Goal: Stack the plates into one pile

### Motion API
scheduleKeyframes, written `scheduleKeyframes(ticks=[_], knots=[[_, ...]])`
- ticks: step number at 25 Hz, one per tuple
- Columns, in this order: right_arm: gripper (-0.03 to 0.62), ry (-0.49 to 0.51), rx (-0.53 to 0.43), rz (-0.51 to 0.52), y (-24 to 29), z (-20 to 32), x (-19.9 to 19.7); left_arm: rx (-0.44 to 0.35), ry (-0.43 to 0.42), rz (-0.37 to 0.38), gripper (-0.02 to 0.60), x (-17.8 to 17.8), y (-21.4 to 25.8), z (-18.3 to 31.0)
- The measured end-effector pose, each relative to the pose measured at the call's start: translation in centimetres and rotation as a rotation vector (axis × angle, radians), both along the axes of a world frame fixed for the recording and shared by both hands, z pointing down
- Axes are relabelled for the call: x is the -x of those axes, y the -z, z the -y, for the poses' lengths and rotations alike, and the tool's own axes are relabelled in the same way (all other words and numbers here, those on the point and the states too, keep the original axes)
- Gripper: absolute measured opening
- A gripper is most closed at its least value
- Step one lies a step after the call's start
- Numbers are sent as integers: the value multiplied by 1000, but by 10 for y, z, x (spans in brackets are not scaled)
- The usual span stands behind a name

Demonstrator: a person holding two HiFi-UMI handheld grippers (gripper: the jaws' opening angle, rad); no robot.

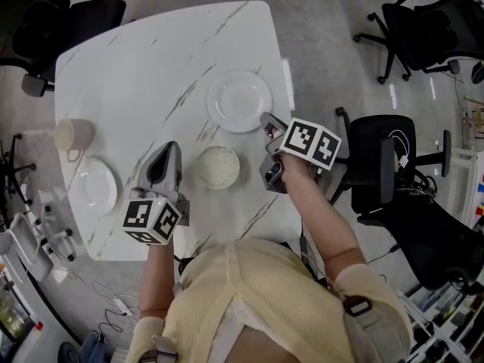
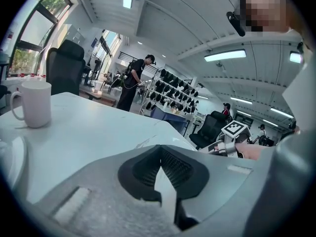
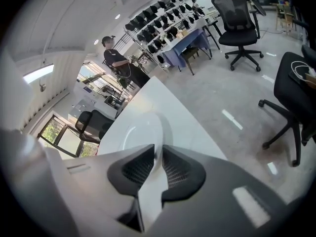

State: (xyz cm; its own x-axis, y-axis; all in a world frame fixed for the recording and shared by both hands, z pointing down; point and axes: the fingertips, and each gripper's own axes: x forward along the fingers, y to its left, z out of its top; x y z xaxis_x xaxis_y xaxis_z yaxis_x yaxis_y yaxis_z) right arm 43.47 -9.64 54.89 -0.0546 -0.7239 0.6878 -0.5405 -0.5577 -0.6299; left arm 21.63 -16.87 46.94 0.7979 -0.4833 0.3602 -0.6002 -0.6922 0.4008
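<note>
Three white plates lie apart on the white marble table. A large plate sits at the far right, a small plate in front of me, and another plate at the left edge. My right gripper is at the large plate's near right rim. In the right gripper view the large plate runs in between the pads, and the right gripper is shut on its rim. My left gripper hovers left of the small plate, and in its own view the left gripper is shut on nothing.
A white mug stands beyond the left plate; the mug also shows in the left gripper view. A black office chair is close to the table's right edge, with more chairs at the back. A wire rack is at the left.
</note>
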Motion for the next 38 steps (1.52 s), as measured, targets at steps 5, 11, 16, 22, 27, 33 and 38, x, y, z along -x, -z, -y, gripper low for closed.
scheduleKeyframes(ticks=[5,11,16,22,27,33,38], knots=[[52,-3,-21,-2,2,1,0,3,23,5,5,10,0,-3],[34,-50,-115,56,11,-1,1,1,40,2,5,22,4,-5],[21,-63,-204,55,31,2,9,-12,52,-7,5,33,9,-5],[17,-64,-293,27,56,5,20,-18,62,-23,5,47,15,-8],[15,-48,-340,-15,76,9,31,-12,64,-36,5,60,20,-7],[15,-18,-363,-88,91,7,42,-20,62,-50,5,75,29,-7],[15,-14,-396,-125,107,8,52,-28,77,-53,5,99,35,-8]])
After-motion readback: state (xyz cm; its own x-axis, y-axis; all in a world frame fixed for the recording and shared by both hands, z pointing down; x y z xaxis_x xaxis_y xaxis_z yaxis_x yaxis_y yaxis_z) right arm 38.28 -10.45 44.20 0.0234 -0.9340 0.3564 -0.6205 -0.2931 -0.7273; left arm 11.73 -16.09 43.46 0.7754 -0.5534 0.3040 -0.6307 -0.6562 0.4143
